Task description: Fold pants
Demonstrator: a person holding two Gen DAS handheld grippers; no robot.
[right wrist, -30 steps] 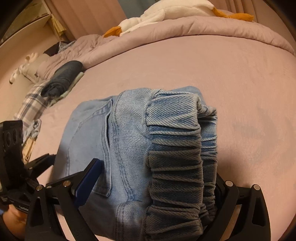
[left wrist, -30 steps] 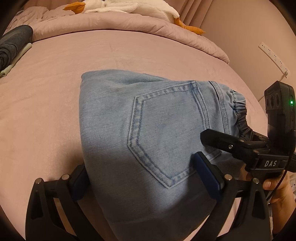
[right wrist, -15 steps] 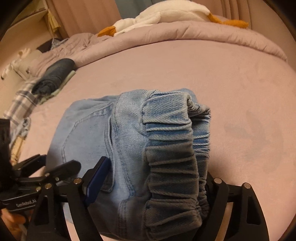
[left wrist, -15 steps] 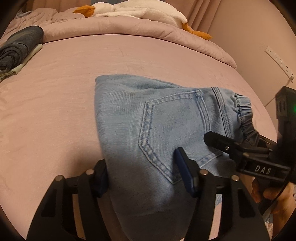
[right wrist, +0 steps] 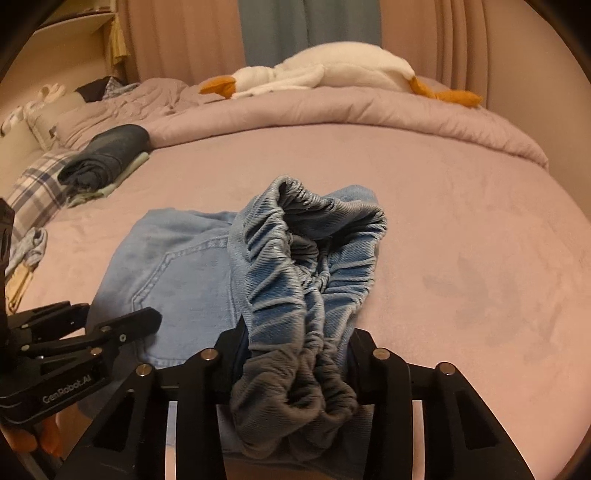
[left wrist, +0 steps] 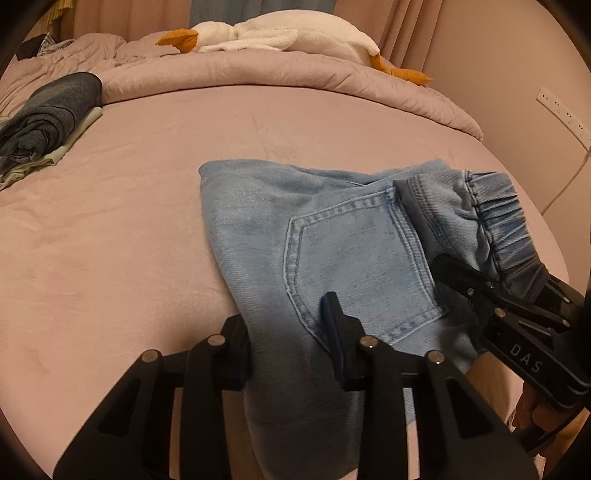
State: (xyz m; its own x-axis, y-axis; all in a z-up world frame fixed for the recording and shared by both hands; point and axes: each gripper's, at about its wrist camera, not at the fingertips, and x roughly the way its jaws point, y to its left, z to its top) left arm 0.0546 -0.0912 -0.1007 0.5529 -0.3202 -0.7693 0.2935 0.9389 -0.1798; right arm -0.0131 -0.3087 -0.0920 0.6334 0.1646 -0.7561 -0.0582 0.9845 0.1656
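Note:
Light blue denim pants (left wrist: 332,251) lie folded on the pink bed, back pocket (left wrist: 354,273) up. My left gripper (left wrist: 288,343) is shut on the near edge of the pants, left of the pocket. My right gripper (right wrist: 291,354) is shut on the bunched elastic waistband (right wrist: 306,266), which stands up in a crumpled loop. The right gripper also shows in the left wrist view (left wrist: 509,317) at the right, and the left gripper shows in the right wrist view (right wrist: 74,339) at lower left.
A rolled dark garment (left wrist: 48,114) on pale cloth lies at far left. A pink duvet (left wrist: 280,74) with a white goose plush (left wrist: 280,33) runs along the back. A wall (left wrist: 517,92) with a socket strip borders the right; a plaid cloth (right wrist: 33,184) lies left.
Both grippers have closed onto the pants and tilted up. The waistband has gone from lying flat to a raised, bunched loop, and the pants have shifted right in the left wrist view.

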